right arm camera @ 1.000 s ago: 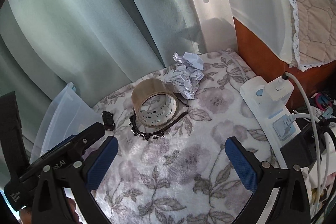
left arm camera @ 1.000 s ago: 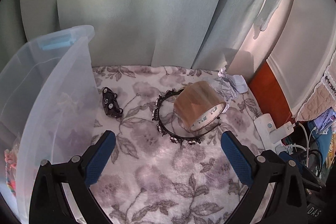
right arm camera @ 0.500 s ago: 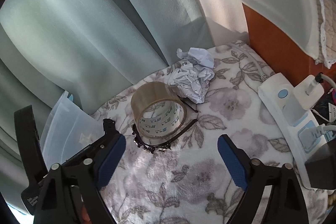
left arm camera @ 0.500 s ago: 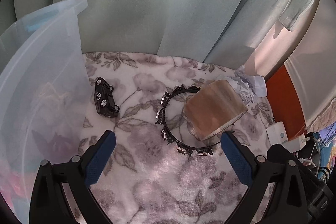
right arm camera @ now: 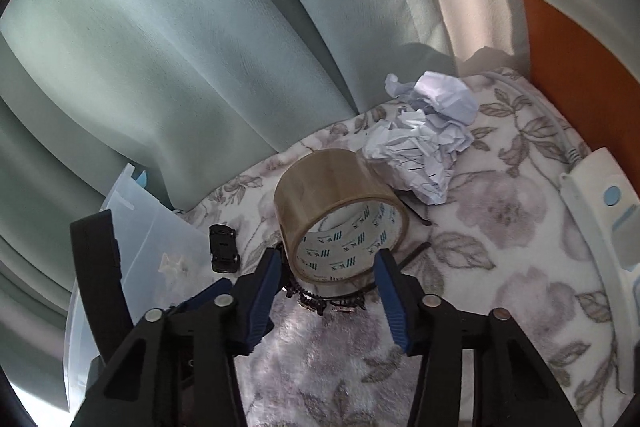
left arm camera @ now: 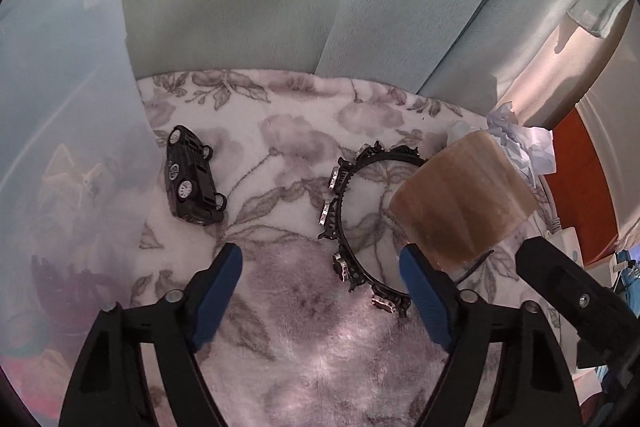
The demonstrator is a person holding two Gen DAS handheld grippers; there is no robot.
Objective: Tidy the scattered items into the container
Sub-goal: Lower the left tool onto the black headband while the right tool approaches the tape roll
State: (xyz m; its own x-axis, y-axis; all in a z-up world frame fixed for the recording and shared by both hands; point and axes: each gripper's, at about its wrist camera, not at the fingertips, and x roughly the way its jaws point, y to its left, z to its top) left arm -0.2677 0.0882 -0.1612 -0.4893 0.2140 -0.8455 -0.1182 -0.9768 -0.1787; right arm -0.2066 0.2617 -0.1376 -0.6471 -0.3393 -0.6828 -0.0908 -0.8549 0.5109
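Observation:
A brown tape roll (right arm camera: pixel 336 203) lies tilted on a black studded headband (right arm camera: pixel 320 301) on the flowered blanket. My right gripper (right arm camera: pixel 329 259) is low over them, its jaws closing, with the roll's lower front between the blue fingertips (right arm camera: pixel 384 267); I see no pad pressing on it. My left gripper (left arm camera: pixel 320 253) is closing too, with the left arc of the headband (left arm camera: pixel 340 227) between its tips, untouched. The tape roll (left arm camera: pixel 460 199) sits just beyond its right finger. A black toy car (left arm camera: pixel 192 183) lies on its side next to the clear plastic container (left arm camera: pixel 60 147). Crumpled paper (right arm camera: pixel 428 147) rests behind the roll.
Pale green curtains hang close behind the blanket. A white power strip (right arm camera: pixel 600 207) with a cable lies along the right edge, beside an orange-brown panel (right arm camera: pixel 568 67). The container (right arm camera: pixel 152 227) stands at the left with some things inside. Part of the left gripper (right arm camera: pixel 96 267) reaches into the right wrist view.
Both grippers have come down and forward toward the items, and their jaws have narrowed. The tape roll now sits between the right fingertips, the headband's arc between the left ones.

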